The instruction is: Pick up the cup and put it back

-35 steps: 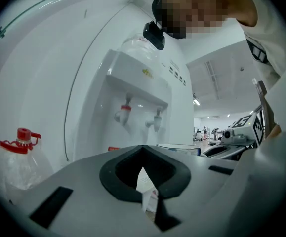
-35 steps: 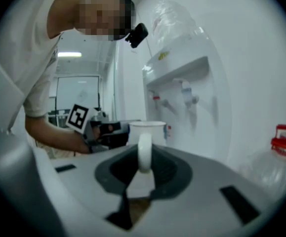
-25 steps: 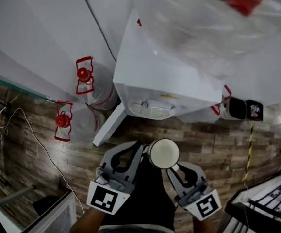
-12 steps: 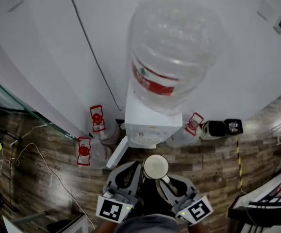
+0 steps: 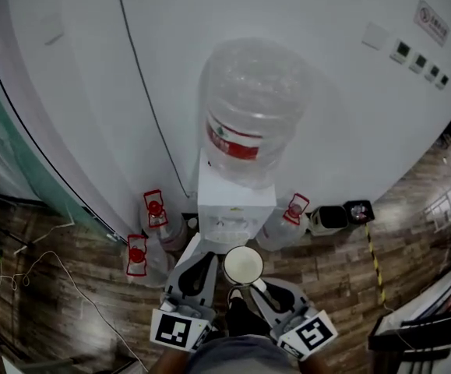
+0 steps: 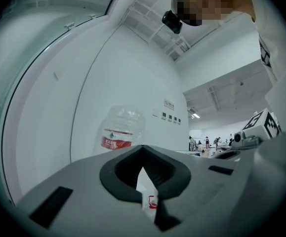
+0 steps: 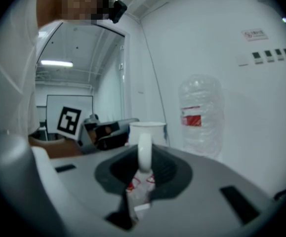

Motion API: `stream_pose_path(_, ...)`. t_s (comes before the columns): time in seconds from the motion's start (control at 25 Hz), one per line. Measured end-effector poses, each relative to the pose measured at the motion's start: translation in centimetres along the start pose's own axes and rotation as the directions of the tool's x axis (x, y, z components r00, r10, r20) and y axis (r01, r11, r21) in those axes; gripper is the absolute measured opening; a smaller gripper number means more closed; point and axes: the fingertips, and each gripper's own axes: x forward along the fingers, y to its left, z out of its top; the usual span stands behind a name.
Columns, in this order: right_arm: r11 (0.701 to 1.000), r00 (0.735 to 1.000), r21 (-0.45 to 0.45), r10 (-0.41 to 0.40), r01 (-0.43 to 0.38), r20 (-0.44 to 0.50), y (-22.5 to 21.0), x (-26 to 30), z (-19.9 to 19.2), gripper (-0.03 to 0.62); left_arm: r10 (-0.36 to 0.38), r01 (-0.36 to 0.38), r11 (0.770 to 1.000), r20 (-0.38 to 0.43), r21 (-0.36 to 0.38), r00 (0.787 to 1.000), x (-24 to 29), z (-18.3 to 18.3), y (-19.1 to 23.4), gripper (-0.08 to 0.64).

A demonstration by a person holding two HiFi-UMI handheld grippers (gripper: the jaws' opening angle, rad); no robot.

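Observation:
A white cup (image 5: 243, 265) with its mouth facing up hangs low in the head view, in front of a water dispenser (image 5: 235, 211). My right gripper (image 5: 258, 284) is shut on the cup's handle (image 7: 144, 152), and the cup (image 7: 147, 131) stands just past its jaws. Beside the cup on the left, my left gripper (image 5: 207, 260) is shut with nothing in it; in the left gripper view only a thin slit shows between its jaws (image 6: 143, 174).
The white dispenser carries a big clear bottle (image 5: 250, 115) with a red label and stands against a white wall. Spare bottles with red handles (image 5: 153, 209) (image 5: 294, 209) lie at its base. A black bin (image 5: 359, 210) sits to the right, a dark rack (image 5: 431, 326) at lower right.
The head view has pulled back and tilted up, so the dispenser and its bottle look smaller and whole. The cup stays in the right gripper, with both grippers close together low in view.

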Motion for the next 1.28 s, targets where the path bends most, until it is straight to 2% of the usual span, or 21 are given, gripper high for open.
stream_pose_path(0.2,1.0,1.0,0.028,-0.007,0.007,-0.013,1.1,-0.9,0.1,0.072,-0.021,0.02,1.0,-0.031,-0.023,0.999,-0.3,0.3,-1.1,0.009)
stream_pose_path(0.4,1.0,1.0,0.015,-0.008,0.008,0.003,1.5,-1.8,0.6,0.072,-0.025,0.026,0.999,-0.027,0.025,0.999,-0.8,0.7,-1.6,0.009)
stream_pose_path(0.56,1.0,1.0,0.009,-0.022,0.022,0.014,1.7,-3.2,0.8,0.072,-0.028,0.028,1.0,-0.05,-0.009,0.998,-1.4,0.6,-3.2,0.008)
stream_pose_path(1.16,0.999,0.999,0.012,-0.037,0.037,0.035,2.4,-6.0,0.8,0.072,-0.049,0.049,0.998,-0.019,-0.032,0.999,-2.6,0.5,-5.8,0.008)
stream_pose_path(1.28,0.999,0.998,0.006,-0.047,0.047,0.03,2.3,-6.4,0.5,0.072,-0.054,0.054,0.998,-0.015,-0.018,0.998,-2.8,0.3,-6.1,0.008)
